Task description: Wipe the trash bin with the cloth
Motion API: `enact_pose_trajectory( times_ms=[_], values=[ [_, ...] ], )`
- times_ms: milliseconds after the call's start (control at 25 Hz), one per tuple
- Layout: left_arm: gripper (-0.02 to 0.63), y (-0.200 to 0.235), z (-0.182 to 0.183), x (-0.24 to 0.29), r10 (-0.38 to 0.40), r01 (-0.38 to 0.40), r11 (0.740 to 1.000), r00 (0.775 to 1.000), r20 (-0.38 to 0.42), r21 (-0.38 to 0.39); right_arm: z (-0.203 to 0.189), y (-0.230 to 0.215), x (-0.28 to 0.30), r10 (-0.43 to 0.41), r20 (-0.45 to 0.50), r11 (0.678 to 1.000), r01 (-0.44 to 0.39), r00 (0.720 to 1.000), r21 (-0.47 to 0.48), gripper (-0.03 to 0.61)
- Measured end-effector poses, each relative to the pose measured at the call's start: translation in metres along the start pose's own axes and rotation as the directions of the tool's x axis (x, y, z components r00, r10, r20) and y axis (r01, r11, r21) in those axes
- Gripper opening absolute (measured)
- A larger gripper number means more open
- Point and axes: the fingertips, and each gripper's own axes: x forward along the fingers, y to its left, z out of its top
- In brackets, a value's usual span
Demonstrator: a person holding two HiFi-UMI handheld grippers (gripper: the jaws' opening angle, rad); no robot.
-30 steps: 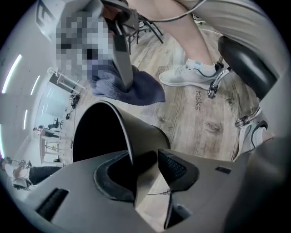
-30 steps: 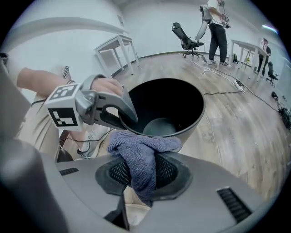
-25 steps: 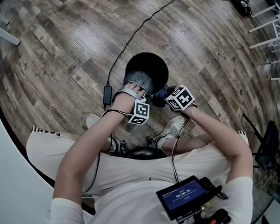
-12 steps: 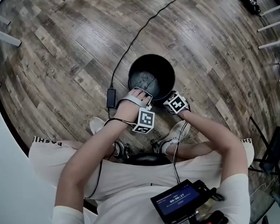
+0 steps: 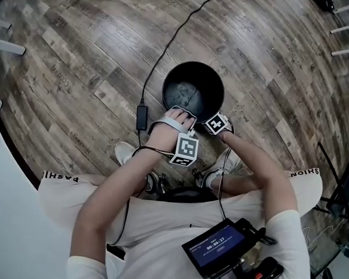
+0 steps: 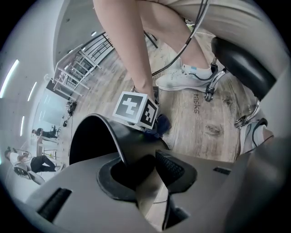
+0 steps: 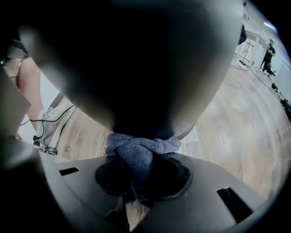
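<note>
Power adapter (image 5: 142, 113): lies on the wood floor just left of the trash bin (image 5: 188, 96); its cable runs on past the bin's far-left side.

Left gripper (image 6: 146, 166): sits at the bin's near-left edge. Its jaws are clamped on the rim, one inside the wall and one outside, so it steadies the bin.

Trash bin: black, round and empty. It stands upright on the floor in front of the person's feet, mouth upward, with its long axis vertical.

Right gripper (image 7: 138, 176): sits outside the bin's near-right wall, just right of the left gripper's hold, pointing steeply down. Its jaws are closed on the cloth (image 7: 140, 150).

Cloth: blue and bunched. It sticks out beyond the right jaws and meets the bin's outer wall; how far below the rim cannot be told.

Deciding relation: the bin wall lies directly ahead of the right gripper's fingertips, with only the cloth between them. The right hand is the wiping hand and the left is only an anchor. A stroke would probably run along the upright wall or around its curve, away from the left gripper's clamp.
</note>
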Motion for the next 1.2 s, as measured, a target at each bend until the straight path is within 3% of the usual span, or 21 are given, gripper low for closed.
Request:
enact_pose_trajectory(
  times_ms=[360, 480, 840, 1000, 1200],
  values=[
    [0.140, -0.002, -0.001, 0.002, -0.007, 0.007, 1.000, 0.999, -0.033, -0.007, 0.002, 0.015, -0.024, 0.041, -0.056, 0.996, -0.037, 0.998, 0.077, 0.095],
    [0.169, -0.006, -0.002, -0.001, -0.025, 0.025, 0.999, 0.999, -0.028, -0.023, 0.007, 0.027, -0.063, 0.059, -0.067, 0.995, -0.053, 0.996, 0.085, 0.095],
    [0.190, 0.000, -0.021, -0.014, -0.018, 0.014, 0.999, 0.998, -0.068, -0.050, 0.037, 0.058, -0.185, 0.079, 0.082, 0.996, -0.083, 0.993, 0.039, 0.095],
    [0.189, -0.008, -0.037, -0.010, -0.010, 0.010, 1.000, 0.989, -0.149, 0.001, 0.064, 0.072, -0.224, 0.059, 0.152, 0.998, -0.060, 0.987, 0.002, 0.095],
    [0.187, -0.012, -0.040, -0.006, 0.041, -0.027, 0.997, 0.981, -0.192, 0.071, 0.070, 0.077, -0.227, 0.036, 0.114, 0.999, -0.032, 0.993, -0.034, 0.095]
  ],
)
